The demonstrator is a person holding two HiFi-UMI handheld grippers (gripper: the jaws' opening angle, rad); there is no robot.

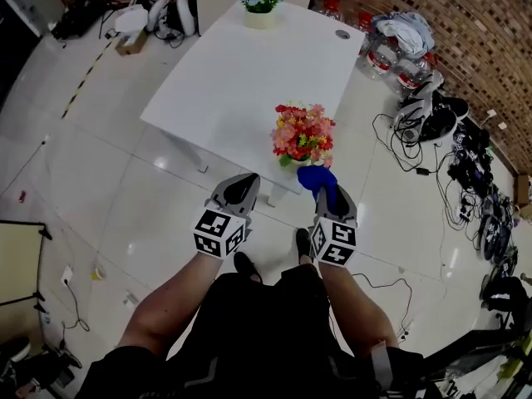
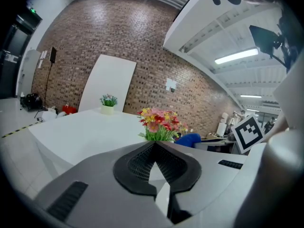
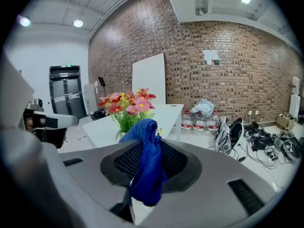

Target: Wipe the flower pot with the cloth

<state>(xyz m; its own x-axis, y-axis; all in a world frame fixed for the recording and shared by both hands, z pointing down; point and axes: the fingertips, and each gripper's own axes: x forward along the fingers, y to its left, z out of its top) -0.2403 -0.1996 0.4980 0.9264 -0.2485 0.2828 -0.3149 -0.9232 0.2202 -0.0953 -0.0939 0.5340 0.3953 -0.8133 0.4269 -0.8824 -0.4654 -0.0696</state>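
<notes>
A flower pot with red, pink and yellow flowers [image 1: 303, 134] stands at the near edge of the white table [image 1: 224, 73]; the blooms hide most of the pot. My right gripper [image 1: 326, 191] is shut on a blue cloth [image 1: 318, 181], just in front of the pot and slightly right of it. In the right gripper view the cloth [image 3: 147, 160] hangs out between the jaws, with the flowers [image 3: 126, 108] close behind. My left gripper [image 1: 241, 181] is shut with nothing in it, off the table's near edge and left of the pot. It faces the flowers [image 2: 159, 122].
A second small pot with green plants [image 1: 260, 7] sits at the table's far end. Water bottles [image 1: 391, 56], shoes [image 1: 428, 115] and cables [image 1: 474, 181] lie on the floor at right. A white board [image 2: 107, 87] leans on the brick wall.
</notes>
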